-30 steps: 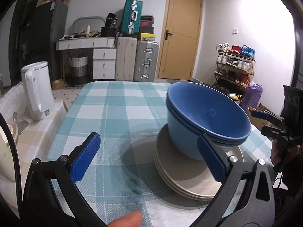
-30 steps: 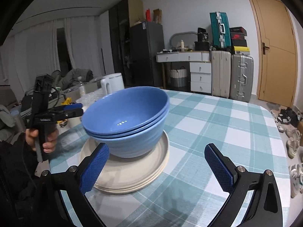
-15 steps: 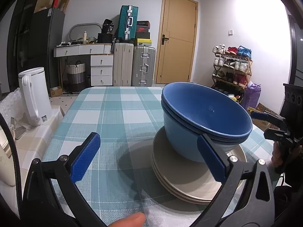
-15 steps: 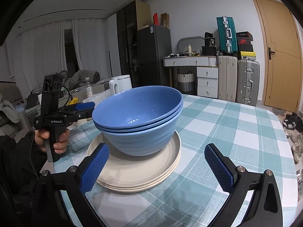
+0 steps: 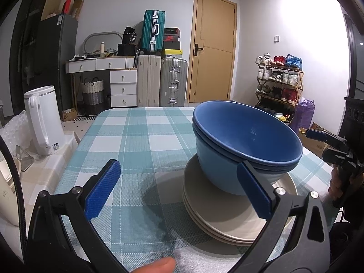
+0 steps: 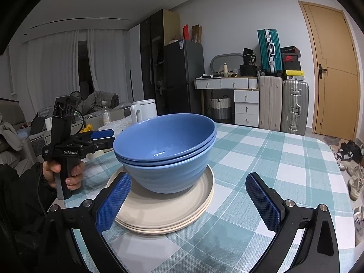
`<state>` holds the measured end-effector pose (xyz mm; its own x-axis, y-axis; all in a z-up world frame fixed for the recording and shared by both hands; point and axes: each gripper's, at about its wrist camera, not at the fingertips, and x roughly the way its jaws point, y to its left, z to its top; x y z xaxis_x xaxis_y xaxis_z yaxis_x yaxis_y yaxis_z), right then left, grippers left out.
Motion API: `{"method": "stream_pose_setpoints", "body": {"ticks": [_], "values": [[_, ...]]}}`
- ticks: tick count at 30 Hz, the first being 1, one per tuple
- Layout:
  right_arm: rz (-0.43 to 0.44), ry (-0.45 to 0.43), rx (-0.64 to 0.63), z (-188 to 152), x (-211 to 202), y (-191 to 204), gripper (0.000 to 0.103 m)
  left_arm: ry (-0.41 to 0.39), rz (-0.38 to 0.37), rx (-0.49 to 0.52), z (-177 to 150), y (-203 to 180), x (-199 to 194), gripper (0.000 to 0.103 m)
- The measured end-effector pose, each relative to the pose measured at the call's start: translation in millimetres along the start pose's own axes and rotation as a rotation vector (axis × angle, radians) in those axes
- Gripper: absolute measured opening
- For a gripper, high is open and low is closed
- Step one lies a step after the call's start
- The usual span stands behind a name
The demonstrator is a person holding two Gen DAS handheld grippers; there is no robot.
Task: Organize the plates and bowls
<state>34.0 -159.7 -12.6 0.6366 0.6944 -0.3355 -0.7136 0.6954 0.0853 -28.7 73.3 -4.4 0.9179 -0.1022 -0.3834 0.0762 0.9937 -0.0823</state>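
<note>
Nested blue bowls [image 5: 245, 143] sit on a stack of beige plates [image 5: 218, 218] on the checked table. They also show in the right wrist view, the bowls [image 6: 166, 147] on the plates [image 6: 163, 213]. My left gripper [image 5: 177, 188] is open and empty, held back from the near left side of the stack. My right gripper [image 6: 186, 200] is open and empty, held back from the stack's other side. Each gripper shows in the other's view, the left one [image 6: 100, 136] and the right one [image 5: 323, 136].
The table [image 5: 141, 136] has a teal and white checked cloth. A white kettle [image 5: 43, 120] stands on a side counter to the left. Suitcases [image 5: 161, 82], drawers, a door and a shoe rack [image 5: 279, 79] stand beyond the table.
Both grippers have drawn back and tilted up a little from the stack, still open. The bowls and plates have not moved.
</note>
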Motion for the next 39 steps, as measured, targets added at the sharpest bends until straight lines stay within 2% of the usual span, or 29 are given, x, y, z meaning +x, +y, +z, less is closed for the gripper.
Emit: {"method": "stream_pose_setpoints", "body": {"ticks": [39], "values": [[0.012,0.006,-0.014,-0.8,1.6,1.6,0.102,0.004,-0.006,-0.003,-0.7,-2.3,-1.6,0.102]]}}
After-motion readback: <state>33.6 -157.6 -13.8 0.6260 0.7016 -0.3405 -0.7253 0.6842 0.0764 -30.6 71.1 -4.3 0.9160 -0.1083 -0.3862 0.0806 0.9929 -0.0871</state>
